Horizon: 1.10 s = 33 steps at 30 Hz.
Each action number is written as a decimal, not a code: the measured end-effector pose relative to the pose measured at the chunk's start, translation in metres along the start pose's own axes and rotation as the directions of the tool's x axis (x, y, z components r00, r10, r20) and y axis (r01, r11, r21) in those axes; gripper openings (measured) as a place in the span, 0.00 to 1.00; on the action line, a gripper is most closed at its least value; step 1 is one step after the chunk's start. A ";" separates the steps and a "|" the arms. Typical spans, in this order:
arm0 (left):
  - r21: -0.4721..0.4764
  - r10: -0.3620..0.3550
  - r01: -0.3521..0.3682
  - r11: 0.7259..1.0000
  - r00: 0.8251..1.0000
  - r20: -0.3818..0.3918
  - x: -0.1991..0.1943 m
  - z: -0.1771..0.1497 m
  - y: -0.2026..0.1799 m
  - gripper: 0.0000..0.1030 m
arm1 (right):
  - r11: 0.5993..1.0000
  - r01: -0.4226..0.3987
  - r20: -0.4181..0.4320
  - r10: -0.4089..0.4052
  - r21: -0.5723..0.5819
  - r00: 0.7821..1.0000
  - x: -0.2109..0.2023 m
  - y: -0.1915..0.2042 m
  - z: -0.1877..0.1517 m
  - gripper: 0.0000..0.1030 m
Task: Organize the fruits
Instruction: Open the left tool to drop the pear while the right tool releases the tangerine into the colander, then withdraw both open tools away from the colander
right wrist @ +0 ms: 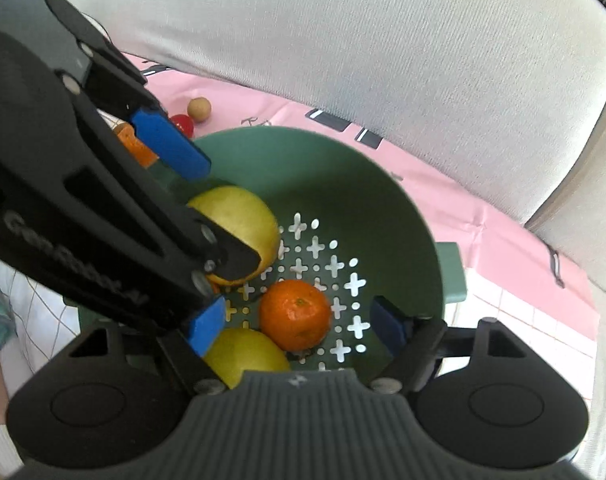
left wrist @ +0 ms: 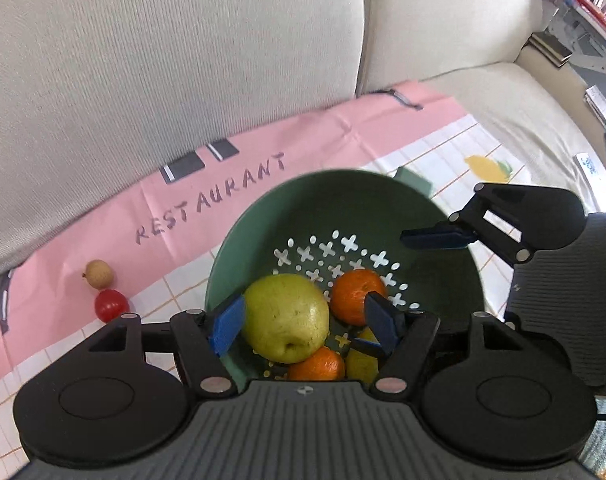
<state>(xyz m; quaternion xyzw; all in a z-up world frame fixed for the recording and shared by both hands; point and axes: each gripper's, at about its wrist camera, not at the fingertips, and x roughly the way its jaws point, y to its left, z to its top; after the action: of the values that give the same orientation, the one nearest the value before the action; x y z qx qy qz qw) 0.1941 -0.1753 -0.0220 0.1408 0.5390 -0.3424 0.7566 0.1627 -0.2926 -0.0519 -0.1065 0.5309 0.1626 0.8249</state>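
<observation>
Left wrist view. Green plastic colander, round, smooth-walled, floor pierced with cross and dot holes, set on a creased pink-and-white printed cloth over a ribbed beige sofa. Inside, counted: one large yellow-green pear, dull speckled skin; two oranges, one at the back, one nearer the camera; part of a second yellow-green fruit, mostly hidden. Left gripper spread wide, blue pads either side of the pear, left pad just beside it, no pinch visible. Right gripper reaching in over the far right rim; only one blue finger shown here. Outside the colander, left on the cloth: one tan longan and one red cherry tomato, touching. Open cloth around both.

Right wrist view. Same colander, a flat handle tab on its right rim. Right gripper spread, pads flanking an orange without touching. Two yellow-green fruits: one under the left gripper, one at the near edge. Orange piece beyond the left rim, partly hidden. Tomato and longan beyond it.
</observation>
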 end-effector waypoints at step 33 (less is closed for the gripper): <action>-0.005 0.343 -0.362 0.932 0.881 0.325 -0.183 -0.155 0.016 0.77 | 0.930 -0.127 0.241 0.043 0.346 0.970 -0.103 0.117 -0.031 0.82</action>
<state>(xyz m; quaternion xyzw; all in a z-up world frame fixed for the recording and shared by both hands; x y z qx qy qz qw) 0.0597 -0.0061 0.0835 0.2001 0.3647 -0.2323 0.8792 0.0522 -0.2114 0.0285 0.0883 0.4571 0.1099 0.8782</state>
